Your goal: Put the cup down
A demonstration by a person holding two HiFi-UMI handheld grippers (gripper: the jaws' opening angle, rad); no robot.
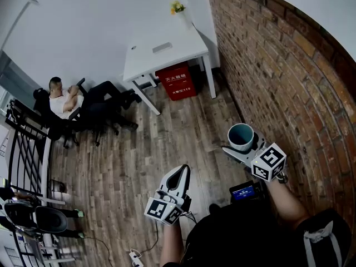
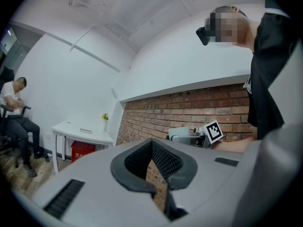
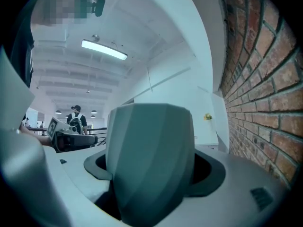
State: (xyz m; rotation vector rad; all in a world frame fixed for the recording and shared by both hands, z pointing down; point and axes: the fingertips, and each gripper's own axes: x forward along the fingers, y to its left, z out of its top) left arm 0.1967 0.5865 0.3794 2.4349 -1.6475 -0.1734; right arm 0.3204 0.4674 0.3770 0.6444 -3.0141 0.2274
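Observation:
A teal faceted cup (image 1: 241, 136) stands upright between the jaws of my right gripper (image 1: 242, 145), held in the air above the wooden floor beside the brick wall. In the right gripper view the cup (image 3: 150, 162) fills the middle, and the jaws are shut on it. My left gripper (image 1: 177, 181) hangs lower and to the left with its jaws shut and nothing between them. In the left gripper view the dark pads (image 2: 163, 162) meet, and the right gripper (image 2: 194, 137) shows beyond them.
A white table (image 1: 161, 49) with a small vase of yellow flowers (image 1: 177, 8) stands far ahead against the white wall. A red box (image 1: 176, 81) sits under it. A person (image 1: 69, 102) sits on a chair at the left. The brick wall (image 1: 283, 77) runs along the right.

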